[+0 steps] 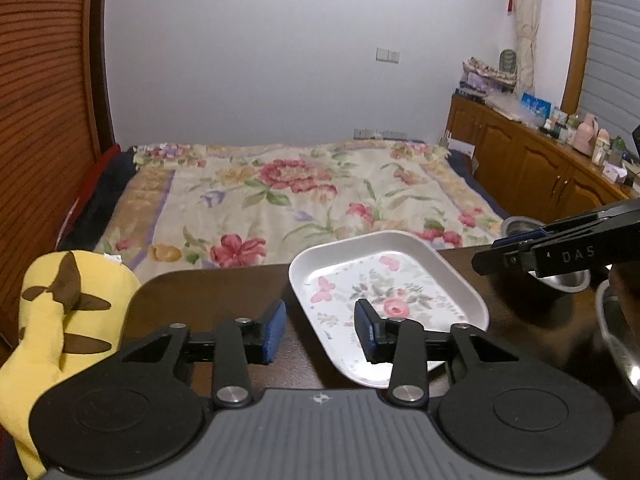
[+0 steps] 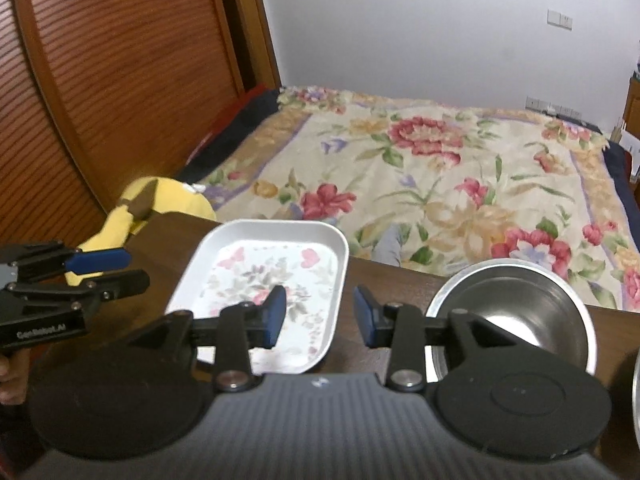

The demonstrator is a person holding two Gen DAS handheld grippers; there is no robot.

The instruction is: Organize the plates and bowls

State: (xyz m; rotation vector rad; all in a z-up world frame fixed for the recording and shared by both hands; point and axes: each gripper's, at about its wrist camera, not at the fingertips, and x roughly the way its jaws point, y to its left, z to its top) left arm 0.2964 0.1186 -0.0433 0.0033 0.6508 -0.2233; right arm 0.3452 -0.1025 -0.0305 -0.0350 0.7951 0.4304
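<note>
A white rectangular plate [image 1: 384,280] [image 2: 280,256] with a flower print lies on the dark wooden table [image 1: 208,292] [image 2: 180,236]. To its right stands a steel bowl [image 2: 520,304] [image 1: 566,280], partly hidden behind my right gripper in the left wrist view. The rim of a second steel bowl [image 1: 616,340] [image 2: 636,392] shows at the far right. My left gripper [image 1: 320,330] [image 2: 116,270] hovers open at the plate's left edge, holding nothing. My right gripper [image 2: 320,316] [image 1: 496,252] is open and empty above the gap between plate and bowl.
A yellow plush toy [image 1: 60,300] [image 2: 160,200] leans at the table's left corner. Beyond the table lies a bed with a floral blanket [image 1: 300,192] [image 2: 440,168]. A slatted wooden door [image 2: 120,80] stands left, a cluttered wooden cabinet [image 1: 540,160] right. A hand [image 2: 8,368] holds the left gripper.
</note>
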